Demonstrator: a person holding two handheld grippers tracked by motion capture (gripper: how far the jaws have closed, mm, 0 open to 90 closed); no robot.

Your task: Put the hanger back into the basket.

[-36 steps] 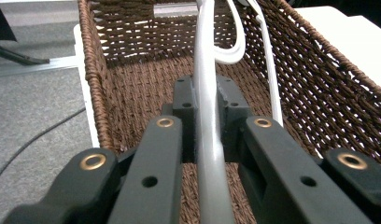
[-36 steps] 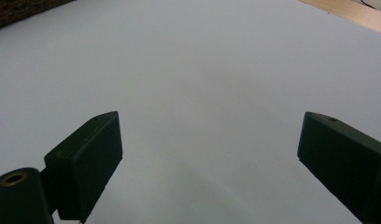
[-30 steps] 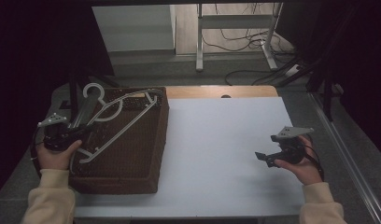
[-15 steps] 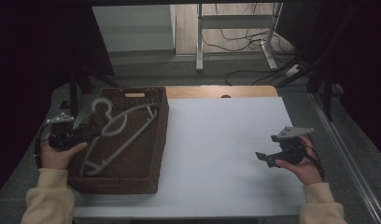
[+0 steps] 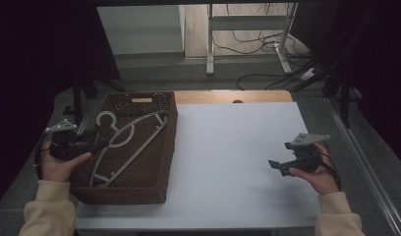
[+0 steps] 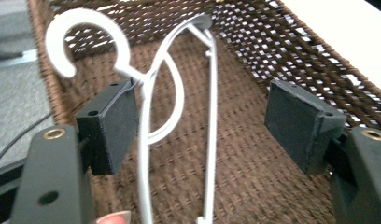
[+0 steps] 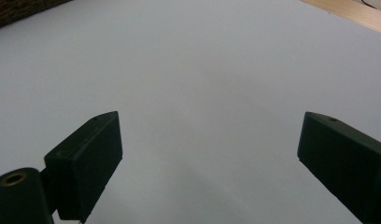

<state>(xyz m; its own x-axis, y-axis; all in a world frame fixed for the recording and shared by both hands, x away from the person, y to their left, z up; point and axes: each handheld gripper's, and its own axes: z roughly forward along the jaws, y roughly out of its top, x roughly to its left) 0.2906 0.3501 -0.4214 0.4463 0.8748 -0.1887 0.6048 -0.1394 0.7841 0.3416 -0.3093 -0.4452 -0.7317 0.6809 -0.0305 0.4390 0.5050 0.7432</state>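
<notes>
Since a second ago the white hanger (image 5: 127, 142) has sunk from a raised tilt above the brown wicker basket (image 5: 161, 162) to lie down inside it, and the left tool (image 5: 93, 142) has drawn back a little toward the basket's left wall. Now the hanger rests on the basket's woven floor, hook (image 6: 81, 37) toward the far left corner, its long bar running diagonally toward the near left. Seen from the left gripper view, the left tool (image 6: 202, 126) stands with its jaws spread wide; the left pad (image 6: 109, 130) touches or sits just beside the hanger's neck, while the right pad (image 6: 300, 126) is well apart from it, so nothing is clamped. Over on the right side of the white tabletop (image 5: 233, 147), the right tool (image 5: 277, 167) hangs with jaws likewise spread and nothing between them, held in the person's right hand (image 5: 319, 174), well apart from the basket
</notes>
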